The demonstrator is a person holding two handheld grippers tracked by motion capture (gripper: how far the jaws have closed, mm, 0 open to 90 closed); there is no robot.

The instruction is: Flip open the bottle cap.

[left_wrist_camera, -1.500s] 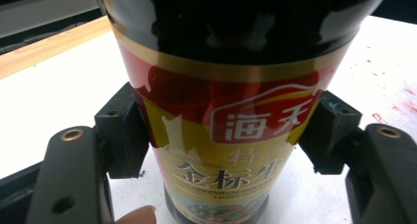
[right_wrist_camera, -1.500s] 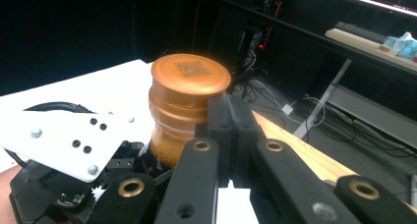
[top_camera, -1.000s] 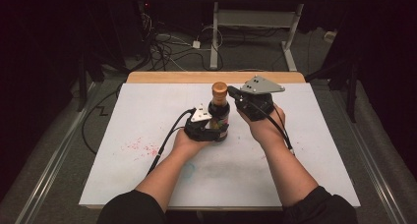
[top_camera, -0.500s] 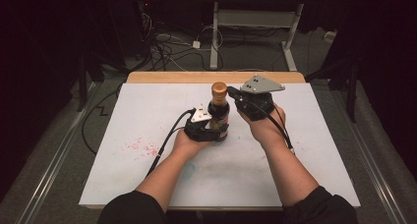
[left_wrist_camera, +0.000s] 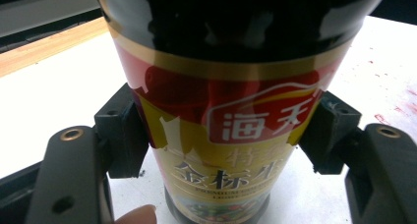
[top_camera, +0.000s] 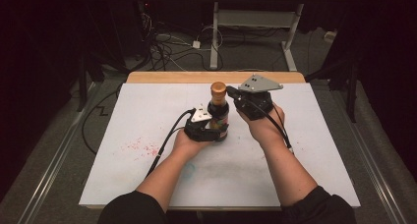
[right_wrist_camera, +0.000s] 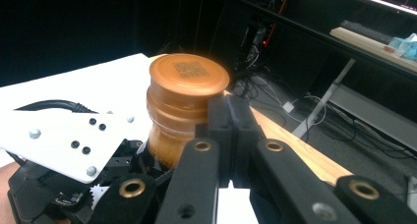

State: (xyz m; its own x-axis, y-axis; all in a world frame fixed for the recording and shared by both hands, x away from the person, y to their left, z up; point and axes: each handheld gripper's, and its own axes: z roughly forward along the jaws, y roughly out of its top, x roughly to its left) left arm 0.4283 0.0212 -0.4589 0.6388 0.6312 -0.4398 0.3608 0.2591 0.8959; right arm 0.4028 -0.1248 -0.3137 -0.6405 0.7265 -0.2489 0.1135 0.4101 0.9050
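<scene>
A white-topped table (top_camera: 147,111) carries a dark sauce bottle (top_camera: 219,117) standing upright near its far middle. The left gripper (top_camera: 209,130) clamps the bottle's labelled body, pads (left_wrist_camera: 123,135) pressed on both sides. The right gripper (top_camera: 231,92), jaws closed together, sits just beside the copper-coloured cap (right_wrist_camera: 188,76), whose printed top the right gripper view reveals.

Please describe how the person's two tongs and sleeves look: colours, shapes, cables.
Both tongs are black. The left tongs carry a small white plate, the right tongs a larger grey three-cornered plate with dark holes. A black cable trails from each. The sleeves are dark and pushed up, forearms bare.
</scene>
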